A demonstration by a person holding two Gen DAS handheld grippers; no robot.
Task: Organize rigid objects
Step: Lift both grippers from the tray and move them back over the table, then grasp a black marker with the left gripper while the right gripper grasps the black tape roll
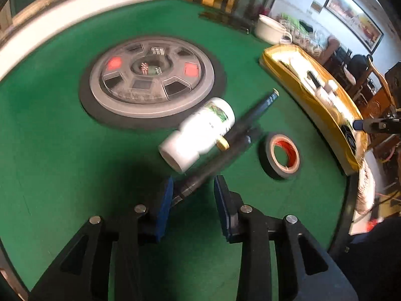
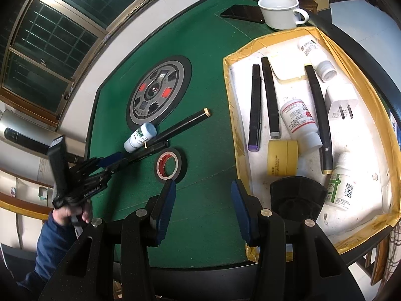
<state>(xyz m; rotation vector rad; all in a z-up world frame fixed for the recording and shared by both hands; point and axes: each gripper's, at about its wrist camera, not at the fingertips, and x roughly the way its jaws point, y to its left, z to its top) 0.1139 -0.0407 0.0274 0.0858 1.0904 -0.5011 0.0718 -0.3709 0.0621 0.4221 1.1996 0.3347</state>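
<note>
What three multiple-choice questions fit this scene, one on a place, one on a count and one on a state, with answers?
1. Where does the black tape roll lie?
A. in the yellow-edged box
B. on the green table
C. inside the mug

2. How many black markers lie in the box?
A. one
B. five
C. three

3. How does the white bottle on the table sit?
A. lying on its side
B. standing upright
C. stacked on the tape roll

Answers:
1 B, since the roll rests flat on the green surface, outside the box.
2 C, since three long black markers lie side by side among the bottles in the box.
3 A, since its cap points sideways along the table.
</note>
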